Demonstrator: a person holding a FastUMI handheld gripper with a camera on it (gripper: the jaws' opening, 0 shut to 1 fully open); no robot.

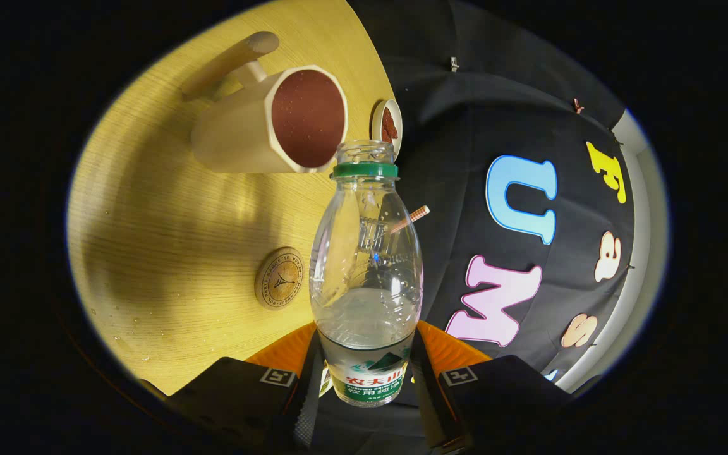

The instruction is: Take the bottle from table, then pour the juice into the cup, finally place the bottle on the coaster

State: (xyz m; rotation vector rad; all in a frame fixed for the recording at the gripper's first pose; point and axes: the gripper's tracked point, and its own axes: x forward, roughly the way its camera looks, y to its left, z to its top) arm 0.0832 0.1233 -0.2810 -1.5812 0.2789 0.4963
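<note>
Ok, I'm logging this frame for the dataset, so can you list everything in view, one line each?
bottle: one, clear with a green neck ring, uncapped, between the fingers, mouth towards the cup.
cup: one, cream with a handle, reddish-brown inside, on the table beyond the bottle.
coaster: one, round, tan, on the table beside the bottle.
small dish: one, pale rim, reddish inside, at the table edge by the cup.
table: one, light wood.
gripper: one, both fingers pressing the bottle's lower body.

A small dish [387, 122] with a brown bit sits at the wooden table [168, 215] edge.
</note>
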